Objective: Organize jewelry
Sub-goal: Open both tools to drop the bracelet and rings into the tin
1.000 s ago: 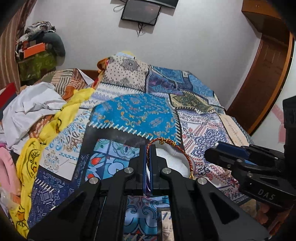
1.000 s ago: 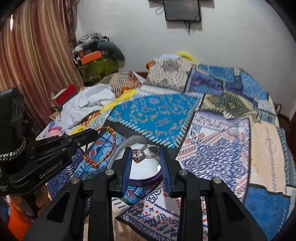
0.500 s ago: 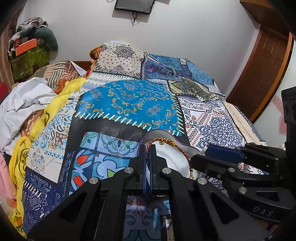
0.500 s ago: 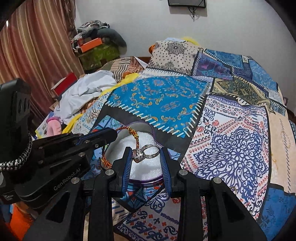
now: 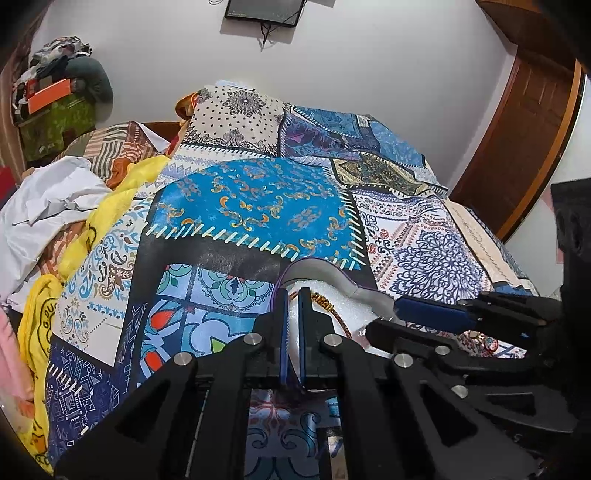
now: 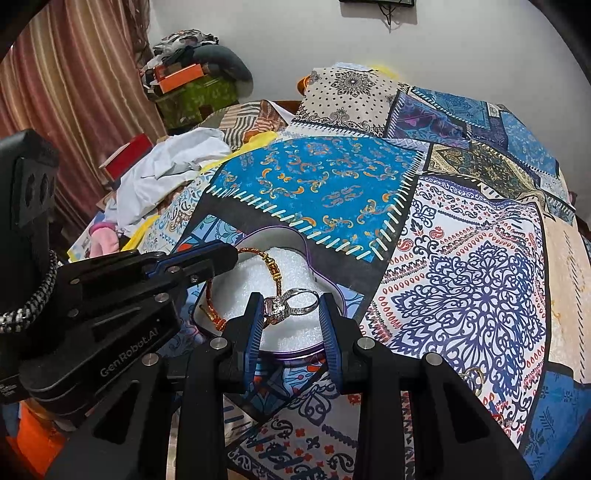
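Observation:
A purple-rimmed jewelry tin (image 6: 325, 280) with white foam lining sits on the patchwork bedspread; it also shows in the left wrist view (image 5: 354, 290). My left gripper (image 5: 293, 295) hangs over the tin's left side, its jaws a small gap apart; the red and gold bracelet (image 6: 273, 267) lies on the foam beside them (image 5: 325, 306), and I cannot tell whether they still pinch it. My right gripper (image 6: 291, 306) is shut on a silver ring with a stone (image 6: 290, 304), held just above the foam. The right gripper's fingers (image 5: 436, 317) show at right in the left view.
A patchwork bedspread (image 6: 461, 258) covers the bed. A small gold ring (image 6: 474, 376) lies on it at right. White and yellow cloths (image 5: 55, 206) pile at the left. A wooden door (image 5: 524, 147) stands at right, a wall screen (image 5: 264, 11) above.
Both grippers have come down to the tin. The left jaws have parted slightly and the bracelet now lies on the foam. The right gripper still holds the ring.

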Action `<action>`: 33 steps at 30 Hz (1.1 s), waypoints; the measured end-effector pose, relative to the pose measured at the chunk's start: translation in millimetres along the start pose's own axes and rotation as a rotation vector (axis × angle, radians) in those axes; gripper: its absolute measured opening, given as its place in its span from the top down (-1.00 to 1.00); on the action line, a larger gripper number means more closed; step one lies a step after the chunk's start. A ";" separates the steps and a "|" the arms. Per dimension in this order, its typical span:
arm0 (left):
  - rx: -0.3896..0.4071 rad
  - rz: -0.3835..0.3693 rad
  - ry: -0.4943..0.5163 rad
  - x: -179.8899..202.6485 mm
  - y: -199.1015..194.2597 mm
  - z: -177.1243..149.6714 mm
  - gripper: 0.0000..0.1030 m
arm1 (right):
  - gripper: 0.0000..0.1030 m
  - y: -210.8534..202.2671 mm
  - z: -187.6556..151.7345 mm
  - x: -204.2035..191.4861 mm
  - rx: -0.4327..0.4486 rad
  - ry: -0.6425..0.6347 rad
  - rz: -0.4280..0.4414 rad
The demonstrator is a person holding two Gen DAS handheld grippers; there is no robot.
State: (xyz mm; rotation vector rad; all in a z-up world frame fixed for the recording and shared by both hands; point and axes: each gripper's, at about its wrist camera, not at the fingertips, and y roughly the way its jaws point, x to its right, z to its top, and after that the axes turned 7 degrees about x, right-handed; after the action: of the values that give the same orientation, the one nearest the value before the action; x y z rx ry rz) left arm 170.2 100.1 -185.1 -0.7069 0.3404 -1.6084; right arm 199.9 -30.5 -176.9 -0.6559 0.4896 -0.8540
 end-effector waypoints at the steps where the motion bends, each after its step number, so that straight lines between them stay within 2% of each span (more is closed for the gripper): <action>1: 0.000 0.001 -0.001 -0.1 -0.7 0.6 0.97 | 0.46 0.6 -0.1 0.2 -0.005 0.001 -0.001; 8: 0.007 0.018 0.000 1.7 -12.2 5.6 0.95 | 0.38 -7.3 2.3 2.2 0.011 0.013 -0.002; 10: 0.018 0.021 0.002 3.7 -17.8 8.0 0.85 | 0.38 -12.4 3.6 2.6 0.024 0.015 -0.005; 15: 0.042 0.029 0.015 11.5 -30.8 14.7 0.81 | 0.38 -30.7 8.2 6.0 0.069 0.020 -0.026; 25: 0.107 0.029 0.047 39.0 -64.4 24.7 0.14 | 0.38 -86.7 15.3 23.5 0.191 0.050 -0.090; 27: 0.114 0.027 0.049 44.3 -68.9 25.4 0.05 | 0.35 -97.3 14.0 28.6 0.212 0.058 -0.107; 30: 0.117 0.023 0.054 53.9 -72.9 26.5 0.01 | 0.14 -113.2 10.1 37.4 0.249 0.074 -0.137; 33: 0.110 0.015 0.060 63.9 -72.6 26.7 -0.03 | 0.13 -126.9 5.3 48.5 0.273 0.086 -0.171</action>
State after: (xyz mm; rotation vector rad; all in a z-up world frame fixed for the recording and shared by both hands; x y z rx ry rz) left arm 127.9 55.4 -105.7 -0.5724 0.2974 -1.6236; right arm 164.2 -129.6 -91.0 -0.4144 0.3887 -1.0918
